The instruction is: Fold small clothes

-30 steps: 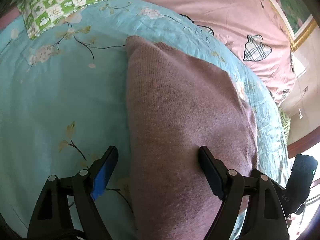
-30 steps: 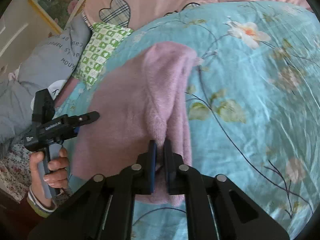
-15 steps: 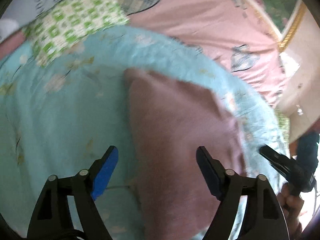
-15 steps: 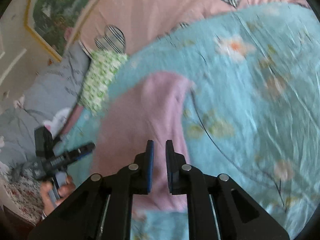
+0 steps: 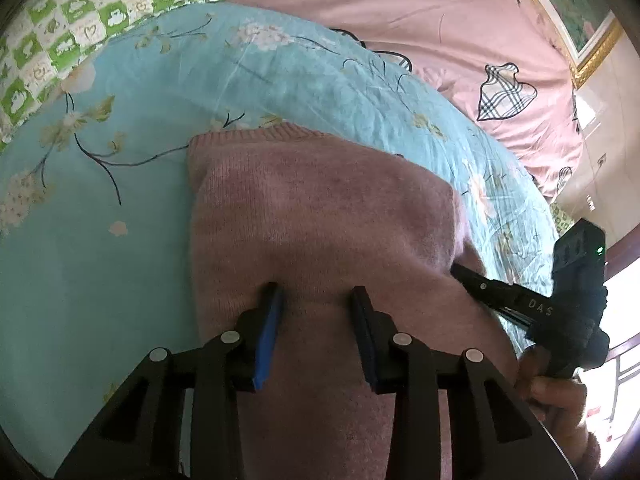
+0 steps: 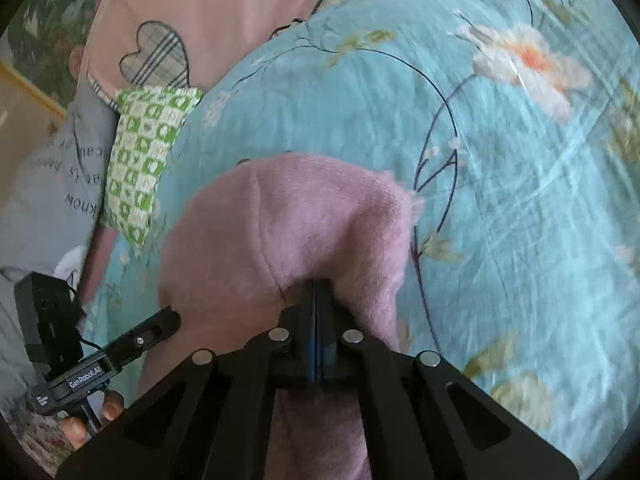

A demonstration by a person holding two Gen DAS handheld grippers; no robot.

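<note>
One pink knit sweater [image 5: 320, 220] lies on the blue floral quilt [image 5: 120, 260], and two claws work it. The left gripper [image 5: 316, 300] is closing, a ridge of the knit bunched between its half-shut jaws, the pads pressing into the wool. The right gripper [image 6: 318, 284] is clenched tight on a fold of the same sweater, which humps up just ahead of its tips. One green checked pillow [image 6: 144, 160] sits beyond the garment. Only the right wrist view shows the grey printed cushion [image 6: 52, 200] to the claw's left; only the left wrist view shows the gold picture frame [image 5: 592, 52] far to its right.
</note>
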